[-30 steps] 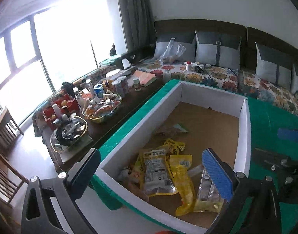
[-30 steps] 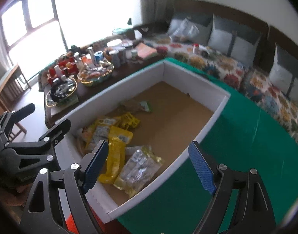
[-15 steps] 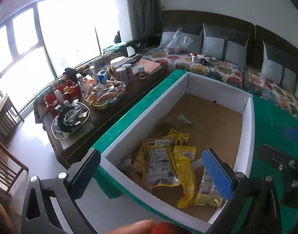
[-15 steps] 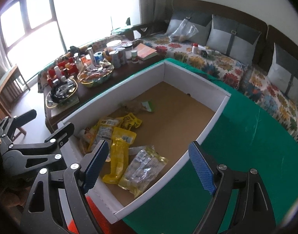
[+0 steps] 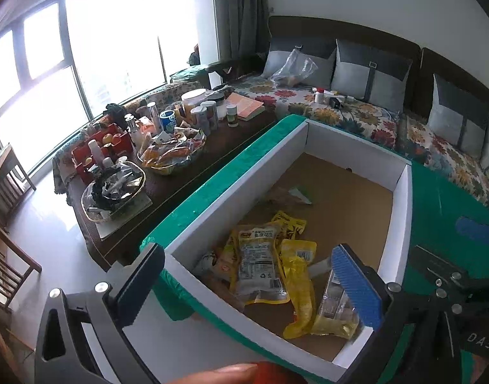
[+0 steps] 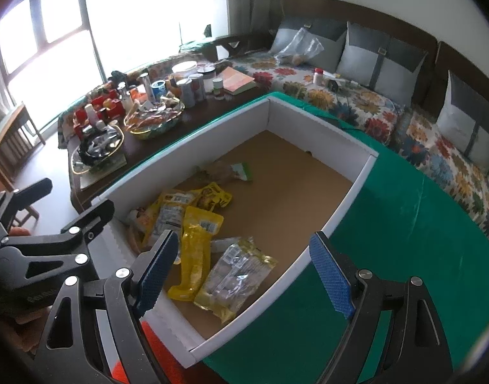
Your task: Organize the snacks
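Observation:
A white cardboard box [image 5: 238, 192] [image 6: 340, 204] with a brown floor stands on a green cloth. Several snack packs lie at its near end: a yellow peanut pack [image 5: 260, 262], a long yellow pack [image 5: 300, 284] [image 6: 196, 249] and a clear pack [image 5: 334, 307] [image 6: 234, 275]. My left gripper [image 5: 247, 288] hovers open over the box's near left corner, holding nothing. My right gripper [image 6: 242, 275] is open above the near right wall, also with nothing in it. The left gripper [image 6: 74, 196] shows at the left edge of the right wrist view.
A dark side table [image 5: 212, 160] left of the box carries bowls, jars and bottles. A floral sofa [image 5: 356, 108] runs behind. Green cloth [image 6: 404, 240] spreads right of the box. A fingertip [image 5: 218, 372] and a red thing [image 5: 276, 374] sit at the bottom edge.
The left wrist view has rolled slightly, and a fingertip with a red thing has come into its bottom edge. Both grippers stay open and nearly still.

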Available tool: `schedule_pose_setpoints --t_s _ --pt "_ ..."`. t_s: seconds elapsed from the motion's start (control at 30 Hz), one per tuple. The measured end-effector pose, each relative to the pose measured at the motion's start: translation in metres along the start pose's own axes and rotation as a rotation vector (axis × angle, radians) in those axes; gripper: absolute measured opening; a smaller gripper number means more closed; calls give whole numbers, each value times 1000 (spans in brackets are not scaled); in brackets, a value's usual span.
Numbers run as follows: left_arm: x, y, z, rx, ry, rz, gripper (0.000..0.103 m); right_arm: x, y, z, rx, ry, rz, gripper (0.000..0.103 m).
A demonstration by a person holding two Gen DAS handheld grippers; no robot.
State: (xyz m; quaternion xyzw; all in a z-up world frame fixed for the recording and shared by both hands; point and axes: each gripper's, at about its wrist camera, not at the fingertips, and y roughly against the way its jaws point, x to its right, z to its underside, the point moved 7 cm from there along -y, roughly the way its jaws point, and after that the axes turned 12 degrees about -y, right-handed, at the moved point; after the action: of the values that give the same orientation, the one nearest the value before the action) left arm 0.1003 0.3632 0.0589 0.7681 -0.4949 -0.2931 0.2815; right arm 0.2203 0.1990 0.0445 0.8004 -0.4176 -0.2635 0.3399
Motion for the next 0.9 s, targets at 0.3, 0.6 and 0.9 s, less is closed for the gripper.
schedule_pose_setpoints --t_s 0.3,0.6,0.9 --pt "-3 -1 2 -18 15 -8 103 -2 2 -2 13 22 20 87" --pt "-2 -1 2 -5 4 -10 103 0 -2 -2 -6 17 24 87" --pt "-6 0 -2 8 5 -28 103 -2 -5 -2 -13 20 24 87"
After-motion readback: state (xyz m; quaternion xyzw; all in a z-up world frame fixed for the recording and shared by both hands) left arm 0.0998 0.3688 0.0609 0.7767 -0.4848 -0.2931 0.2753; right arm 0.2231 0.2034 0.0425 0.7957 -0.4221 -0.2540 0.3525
